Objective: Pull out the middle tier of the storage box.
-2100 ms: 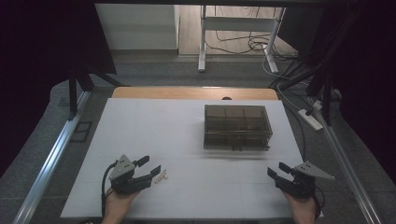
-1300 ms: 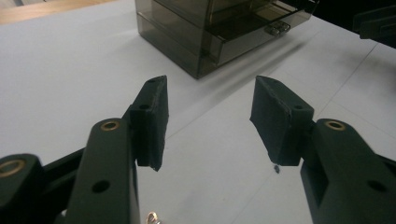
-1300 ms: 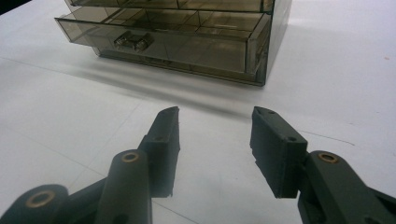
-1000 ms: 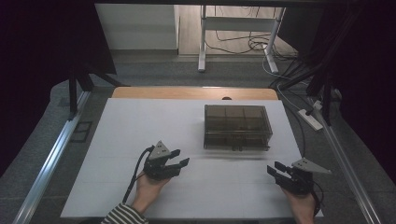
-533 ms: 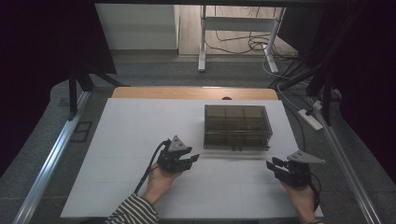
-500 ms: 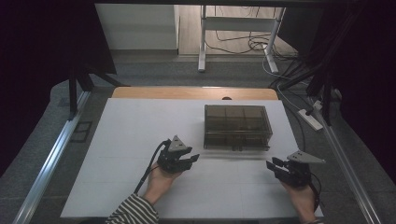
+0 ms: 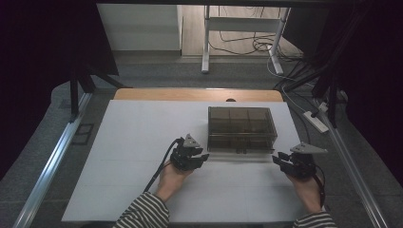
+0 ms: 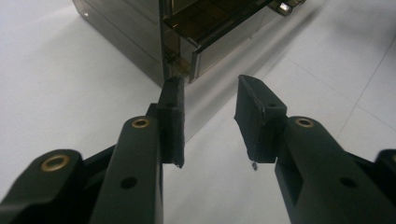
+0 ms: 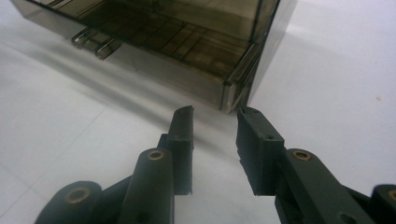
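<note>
A smoky see-through box (image 7: 241, 128) with inner compartments stands on the white table (image 7: 133, 142), right of centre. My left gripper (image 7: 203, 159) is close to the box's front left corner. In the left gripper view that gripper (image 8: 209, 86) is open, its jaws have just been closing with nothing between them, and the box (image 8: 196, 28) lies just ahead. My right gripper (image 7: 278, 159) is off the box's front right corner. In the right gripper view that gripper (image 9: 215, 114) is open too, its jaws also just narrowed on nothing, with the box (image 9: 187, 42) corner right before the tips.
A wooden strip (image 7: 190, 94) borders the table's far edge. Metal rails (image 7: 52, 161) run along both sides. A power strip (image 7: 316, 121) and cables lie on the floor at the right. White tabletop stretches left of the box.
The left hand has moved right and forward, up to the box's front left corner. The right hand has edged forward toward the front right corner. Both pairs of jaws stand narrower.
</note>
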`<state>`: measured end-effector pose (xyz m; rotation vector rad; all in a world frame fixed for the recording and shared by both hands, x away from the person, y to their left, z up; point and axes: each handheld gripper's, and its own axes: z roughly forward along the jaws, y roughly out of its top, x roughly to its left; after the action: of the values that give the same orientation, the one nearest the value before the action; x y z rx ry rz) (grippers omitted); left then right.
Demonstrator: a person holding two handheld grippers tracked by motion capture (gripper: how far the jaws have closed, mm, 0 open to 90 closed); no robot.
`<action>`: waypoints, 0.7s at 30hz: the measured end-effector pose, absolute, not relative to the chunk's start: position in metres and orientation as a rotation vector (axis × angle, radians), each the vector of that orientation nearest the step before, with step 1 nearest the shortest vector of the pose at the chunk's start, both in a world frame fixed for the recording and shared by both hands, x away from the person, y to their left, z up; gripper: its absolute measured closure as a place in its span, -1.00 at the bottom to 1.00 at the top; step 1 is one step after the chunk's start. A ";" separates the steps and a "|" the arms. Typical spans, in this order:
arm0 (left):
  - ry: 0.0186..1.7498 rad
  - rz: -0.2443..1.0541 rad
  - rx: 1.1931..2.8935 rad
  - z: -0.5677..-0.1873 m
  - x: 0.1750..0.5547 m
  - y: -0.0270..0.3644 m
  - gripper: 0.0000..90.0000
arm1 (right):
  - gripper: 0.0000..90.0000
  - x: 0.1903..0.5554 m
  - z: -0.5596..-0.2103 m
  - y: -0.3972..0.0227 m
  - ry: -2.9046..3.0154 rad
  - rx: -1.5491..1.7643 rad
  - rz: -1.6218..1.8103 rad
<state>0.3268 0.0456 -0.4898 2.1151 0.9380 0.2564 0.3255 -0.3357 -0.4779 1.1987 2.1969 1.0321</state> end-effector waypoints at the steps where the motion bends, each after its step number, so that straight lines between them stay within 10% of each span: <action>1: 0.938 0.256 2.117 -0.490 0.328 0.045 0.42 | 0.48 0.328 -0.477 -0.336 2.198 1.202 1.027; 21: 0.923 0.217 2.155 -0.495 0.341 0.029 0.73 | 0.67 0.347 -0.480 -0.329 2.254 1.179 0.994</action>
<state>0.3415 0.0294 -0.4948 2.1553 0.9234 0.2170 0.3466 -0.3286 -0.4796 1.1785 2.2545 0.9941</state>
